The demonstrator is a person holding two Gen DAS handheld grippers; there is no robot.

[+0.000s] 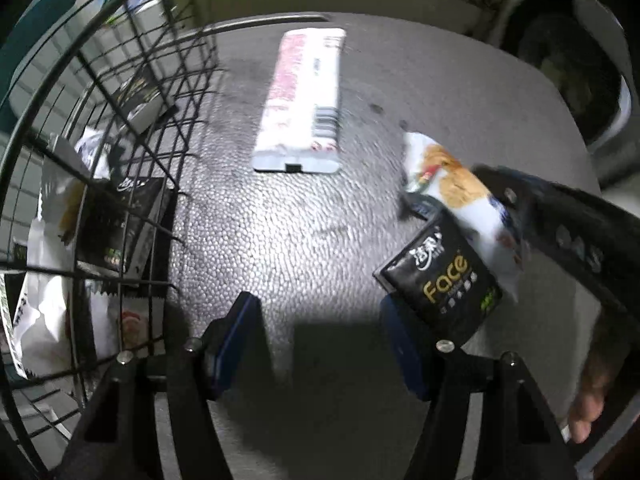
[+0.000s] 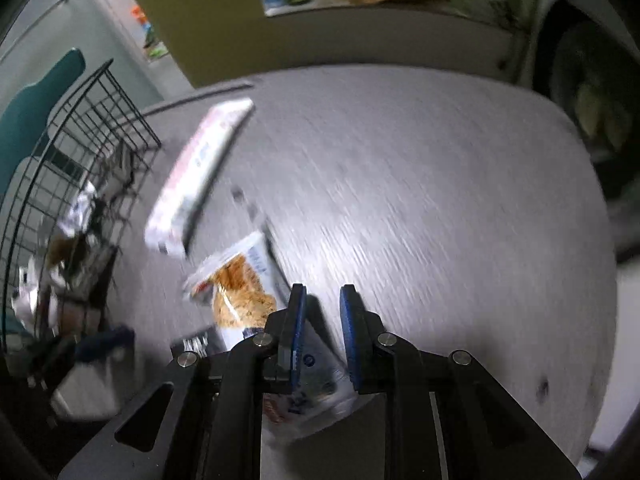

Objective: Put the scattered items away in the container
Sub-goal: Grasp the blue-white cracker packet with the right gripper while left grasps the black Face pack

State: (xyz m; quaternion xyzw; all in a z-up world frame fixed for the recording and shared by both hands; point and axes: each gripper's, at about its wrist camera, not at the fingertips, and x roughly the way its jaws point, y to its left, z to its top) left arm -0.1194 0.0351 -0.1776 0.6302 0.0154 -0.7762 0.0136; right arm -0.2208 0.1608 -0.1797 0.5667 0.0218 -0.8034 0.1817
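Left tongs [image 1: 316, 336]: jaws wide, nothing between them, held low over the grey bench [image 1: 460, 92]. A black "Face" tissue pack [image 1: 440, 280] sits just beside the right blue pad, overlapping it in view; contact cannot be confirmed.

Right tongs [image 2: 323, 332]: jaws narrow, a small gap between the blue pads. A snack packet [image 2: 240, 288] with a golden biscuit picture lies under and left of them; whether it is gripped cannot be told, the view being blurred. In the left view the same packet [image 1: 452, 184] lies against the tissue pack, with the right tongs' arm across it.

Long white-and-pink box [image 1: 304, 100]: flat on the bench towards its far edge, apart from the other items.

Wire basket [image 1: 120, 92]: at the bench's left edge, already holding several packets, including a black pack [image 1: 120, 224] and white wrappers [image 1: 44, 308].
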